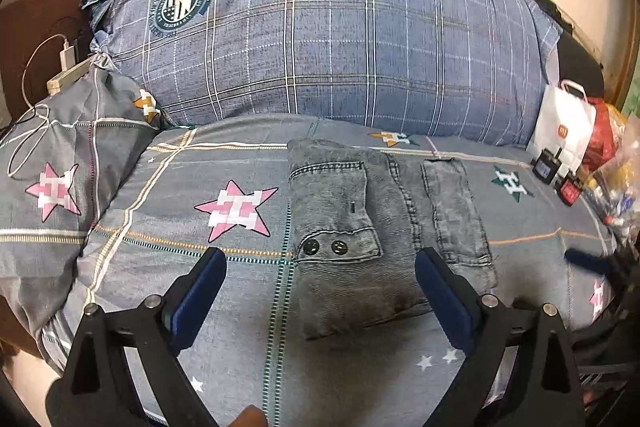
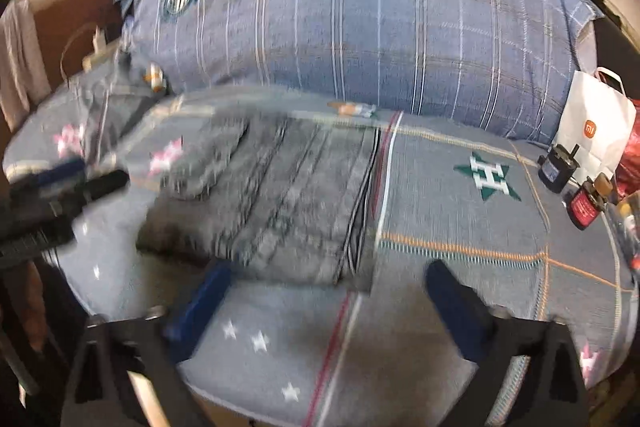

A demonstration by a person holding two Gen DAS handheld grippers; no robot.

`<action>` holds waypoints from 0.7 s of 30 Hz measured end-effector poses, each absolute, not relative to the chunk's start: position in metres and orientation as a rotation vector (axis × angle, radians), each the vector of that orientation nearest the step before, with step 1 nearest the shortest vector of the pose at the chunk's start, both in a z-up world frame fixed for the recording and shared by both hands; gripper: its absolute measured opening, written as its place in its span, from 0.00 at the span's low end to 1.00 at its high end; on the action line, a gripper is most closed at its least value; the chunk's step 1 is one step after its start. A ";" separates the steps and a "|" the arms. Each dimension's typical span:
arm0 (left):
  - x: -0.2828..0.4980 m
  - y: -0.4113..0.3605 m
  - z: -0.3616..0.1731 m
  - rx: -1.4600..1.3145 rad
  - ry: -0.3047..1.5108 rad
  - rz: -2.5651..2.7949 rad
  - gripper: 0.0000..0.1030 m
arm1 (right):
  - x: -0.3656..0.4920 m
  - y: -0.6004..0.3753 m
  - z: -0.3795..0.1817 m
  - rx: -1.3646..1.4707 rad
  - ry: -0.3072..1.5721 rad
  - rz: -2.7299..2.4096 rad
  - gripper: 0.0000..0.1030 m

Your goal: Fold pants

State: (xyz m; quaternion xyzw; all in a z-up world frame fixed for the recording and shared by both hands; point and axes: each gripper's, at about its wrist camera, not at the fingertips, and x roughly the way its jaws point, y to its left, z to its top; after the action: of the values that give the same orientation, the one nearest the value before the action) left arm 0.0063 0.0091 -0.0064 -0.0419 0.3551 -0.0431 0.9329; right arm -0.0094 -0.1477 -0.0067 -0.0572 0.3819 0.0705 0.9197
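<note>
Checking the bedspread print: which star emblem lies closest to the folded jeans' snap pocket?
The big pink star, just left of the jeans; the green star sits right of them, nearer the white bag.

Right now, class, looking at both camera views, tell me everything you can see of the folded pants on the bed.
The pants are grey washed denim, folded into a compact rectangular bundle lying flat on the star-patterned bedsheet. A flap pocket with two dark snap buttons faces up, beside stitched seams and a narrower folded strip. Nothing grips them: the left gripper and right gripper both stand open and clear of them. Only the sheet touches them.
</note>
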 end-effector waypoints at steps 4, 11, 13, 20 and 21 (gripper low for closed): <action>0.002 0.004 -0.003 -0.046 0.735 -0.056 0.97 | -0.016 -0.145 -0.018 -0.177 0.828 0.135 1.00; 0.004 -0.001 0.001 -0.005 0.762 -0.043 0.99 | -0.013 -0.144 -0.016 -0.175 0.814 0.099 1.00; 0.006 -0.005 0.001 0.034 0.775 -0.010 0.99 | -0.011 -0.143 -0.016 -0.188 0.818 0.092 1.00; 0.010 -0.004 0.000 -0.011 0.810 -0.074 0.99 | -0.009 -0.141 -0.016 -0.190 0.821 0.082 1.00; 0.010 -0.005 0.001 -0.010 0.810 -0.078 0.99 | -0.008 -0.140 -0.015 -0.193 0.819 0.082 1.00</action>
State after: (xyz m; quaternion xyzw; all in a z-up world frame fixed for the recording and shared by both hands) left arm 0.0100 -0.0051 0.0008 -0.0049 0.3940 -0.0379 0.9183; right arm -0.0081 -0.1403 -0.0150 -0.0934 0.3975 0.0396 0.9120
